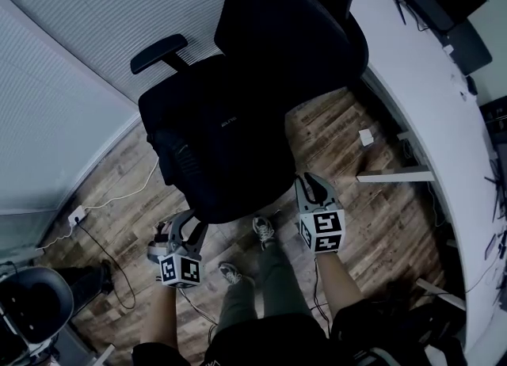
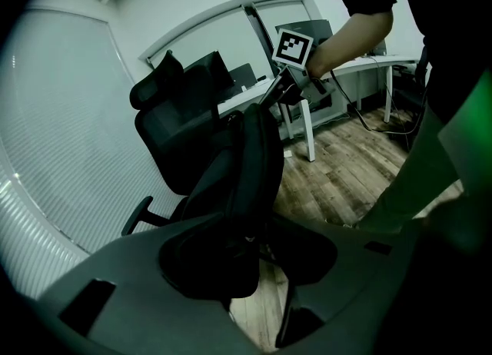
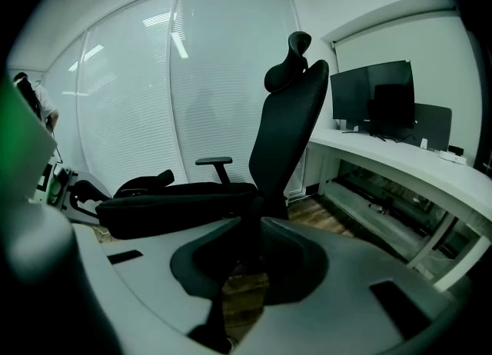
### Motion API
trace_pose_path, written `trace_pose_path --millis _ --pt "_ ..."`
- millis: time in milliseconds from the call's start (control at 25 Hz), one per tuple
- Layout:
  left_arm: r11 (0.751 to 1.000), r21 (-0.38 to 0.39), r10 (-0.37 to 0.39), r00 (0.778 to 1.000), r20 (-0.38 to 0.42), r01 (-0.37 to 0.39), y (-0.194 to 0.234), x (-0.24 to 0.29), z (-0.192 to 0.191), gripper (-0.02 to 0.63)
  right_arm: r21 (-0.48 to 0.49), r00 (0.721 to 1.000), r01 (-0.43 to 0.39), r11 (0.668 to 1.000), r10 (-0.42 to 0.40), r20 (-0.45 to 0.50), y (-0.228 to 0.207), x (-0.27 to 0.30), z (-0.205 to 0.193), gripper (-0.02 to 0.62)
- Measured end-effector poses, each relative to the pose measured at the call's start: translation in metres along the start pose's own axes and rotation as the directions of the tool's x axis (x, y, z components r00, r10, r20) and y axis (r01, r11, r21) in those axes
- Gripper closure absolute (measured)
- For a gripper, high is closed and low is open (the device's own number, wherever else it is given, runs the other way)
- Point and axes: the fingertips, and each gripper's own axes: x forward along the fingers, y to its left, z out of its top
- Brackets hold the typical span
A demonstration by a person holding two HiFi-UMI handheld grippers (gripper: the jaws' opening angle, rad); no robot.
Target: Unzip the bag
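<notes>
A black bag (image 1: 238, 158) rests on the seat of a black office chair (image 1: 293, 32). In the left gripper view the bag (image 2: 246, 169) stands upright just beyond my jaws. My left gripper (image 1: 188, 234) is at the bag's near left corner. Its jaws (image 2: 254, 269) stand apart with floor showing through the gap, and dark bag fabric lies against the left one. My right gripper (image 1: 310, 186) is at the bag's right side, also seen at the bag's top (image 2: 283, 91). It (image 3: 242, 269) is shut on a thin black tab of the bag (image 3: 247, 230), pull or strap I cannot tell.
A curved white desk (image 1: 428, 119) with monitors (image 3: 377, 104) runs along the right. The person's legs and shoes (image 1: 265, 230) are between the grippers. A cable (image 1: 119, 198) trails over the wood floor at left, and white blinds (image 1: 95, 24) stand behind the chair.
</notes>
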Motion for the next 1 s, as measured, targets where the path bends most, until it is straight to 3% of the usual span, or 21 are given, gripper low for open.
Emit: trace_pose_path --millis 120,520,1000 --pt "1.000 -0.017 -0.005 1.000 0.012 0.005 -0.002 -0.009 0.000 0.390 0.014 1.000 0.006 1.000 -0.007 0.017 0.006 -0.010 0.003 0.543" --pt "0.991 -0.114 0.084 0.991 0.103 -0.072 0.009 -0.058 0.020 0.368 0.048 0.995 0.026 0.999 -0.030 0.096 0.034 -0.055 0.015 0.543" --pt "0.949 -0.270 0.234 0.940 0.248 -0.165 0.014 -0.151 0.068 0.370 0.076 0.975 0.015 0.997 -0.031 0.218 0.080 -0.142 0.044 0.543"
